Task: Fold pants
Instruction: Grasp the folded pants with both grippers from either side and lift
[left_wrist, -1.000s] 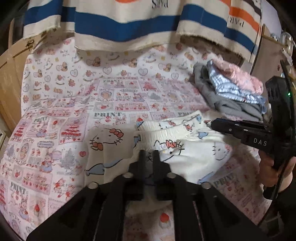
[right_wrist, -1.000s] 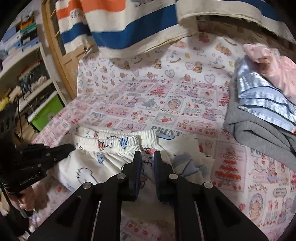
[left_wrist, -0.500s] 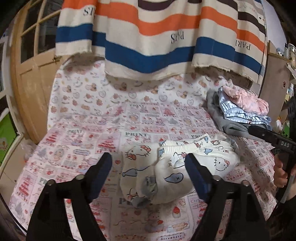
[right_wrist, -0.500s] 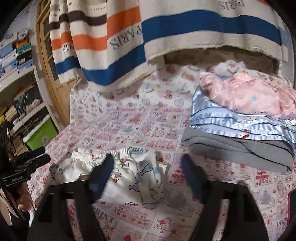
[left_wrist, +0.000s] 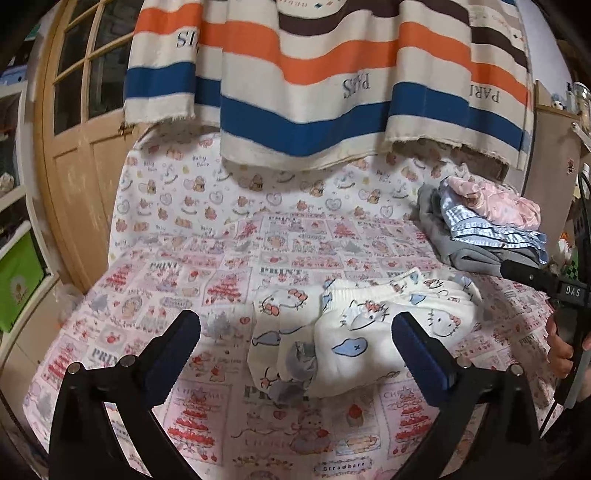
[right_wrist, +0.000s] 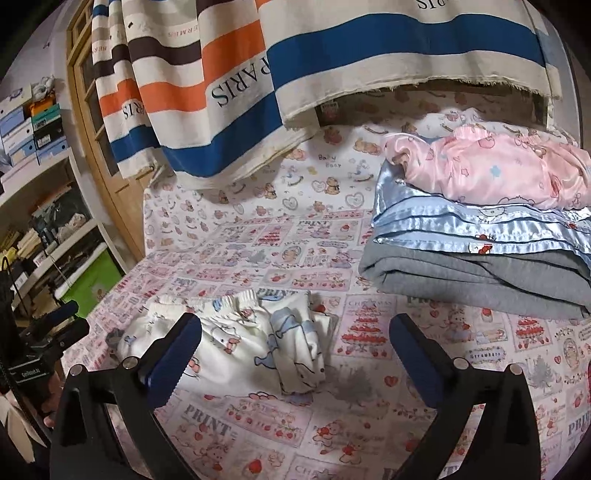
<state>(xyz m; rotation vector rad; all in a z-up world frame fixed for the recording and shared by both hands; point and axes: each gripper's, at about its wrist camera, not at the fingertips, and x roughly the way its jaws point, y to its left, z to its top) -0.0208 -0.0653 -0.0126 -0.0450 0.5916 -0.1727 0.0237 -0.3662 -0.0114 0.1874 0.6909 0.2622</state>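
Observation:
The white cartoon-print pants (left_wrist: 354, 328) lie folded in a small bundle on the patterned sheet, waistband toward the back. They also show in the right wrist view (right_wrist: 236, 347). My left gripper (left_wrist: 295, 343) is open and empty, held back from and above the bundle. My right gripper (right_wrist: 295, 347) is open and empty, with the bundle seen between and behind its left finger. The right gripper shows at the right edge of the left wrist view (left_wrist: 539, 280). The left gripper shows at the left edge of the right wrist view (right_wrist: 55, 328).
A stack of folded clothes, grey, blue and pink (right_wrist: 480, 229), sits at the back right of the sheet (right_wrist: 258, 236). A striped cloth (left_wrist: 332, 74) hangs over the back. A wooden door (left_wrist: 74, 147) and shelves (right_wrist: 37, 184) stand to the left.
Both grippers were shut on the pants one second ago. They have opened, let go and pulled back and up; the folded bundle stays on the sheet.

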